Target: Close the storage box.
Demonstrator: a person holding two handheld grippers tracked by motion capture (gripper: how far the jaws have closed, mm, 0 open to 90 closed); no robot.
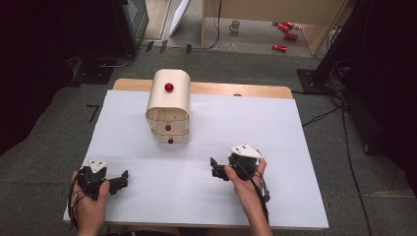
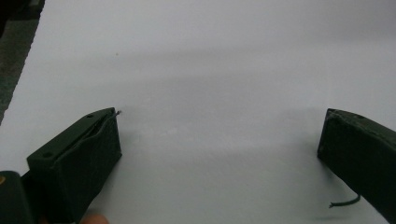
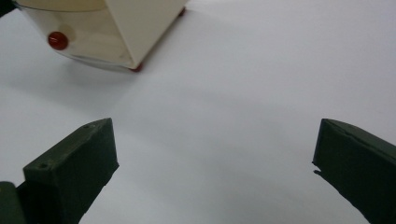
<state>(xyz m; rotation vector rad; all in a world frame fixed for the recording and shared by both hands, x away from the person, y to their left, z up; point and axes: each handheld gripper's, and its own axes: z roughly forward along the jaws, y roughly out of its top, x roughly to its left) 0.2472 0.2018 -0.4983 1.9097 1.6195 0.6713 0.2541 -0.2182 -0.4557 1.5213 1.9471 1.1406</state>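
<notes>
White sheet covers most of the wooden table, grey carpet all round. Toward the far edge stands a cream drawer box with red knobs, clear of both grippers. On the floor beyond lie red cans and a mug. Left gripper rests near the front left corner, jaws wide apart with nothing between them. Right gripper sits right of centre, jaws spread wide and empty. Bare sheet lies between them and the box.
</notes>
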